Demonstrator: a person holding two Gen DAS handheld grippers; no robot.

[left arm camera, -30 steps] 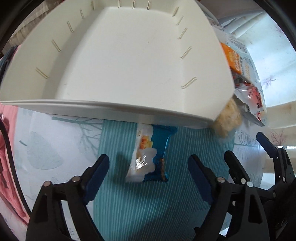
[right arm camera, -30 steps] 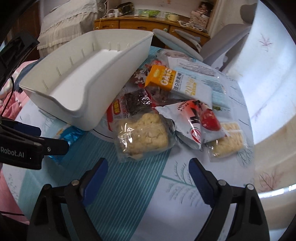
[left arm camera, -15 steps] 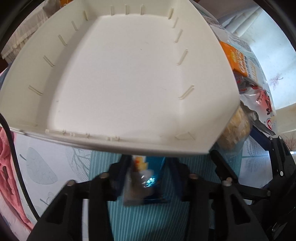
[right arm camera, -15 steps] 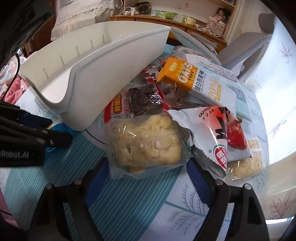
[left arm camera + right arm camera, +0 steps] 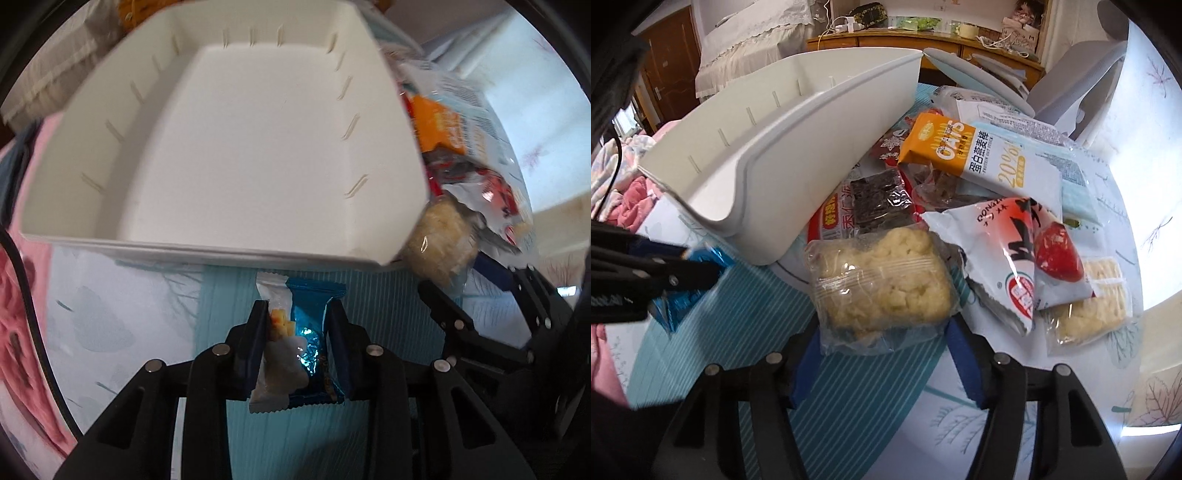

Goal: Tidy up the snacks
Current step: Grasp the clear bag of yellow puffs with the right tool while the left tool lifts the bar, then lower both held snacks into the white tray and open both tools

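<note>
My left gripper (image 5: 297,332) is shut on a small blue and white snack packet (image 5: 295,354), held just in front of the near rim of the empty white bin (image 5: 236,147). The packet also shows in the right wrist view (image 5: 685,291) beside the left gripper. My right gripper (image 5: 886,354) has its blue pads (image 5: 964,358) on either side of a clear bag of pale puffed rice cake (image 5: 882,280). Whether they press the bag I cannot tell. The bin (image 5: 783,147) stands to its left.
A pile of snacks lies right of the bin: an orange and white oats packet (image 5: 979,151), a white and red packet (image 5: 1019,254), a dark seaweed pack (image 5: 879,199), another rice cake bag (image 5: 1089,310). A teal striped mat (image 5: 295,443) covers the table. Pink cloth (image 5: 18,314) lies at left.
My left gripper closed on the blue packet and lifted it toward the bin's rim. My right gripper moved forward and its pads narrowed around the rice cake bag.
</note>
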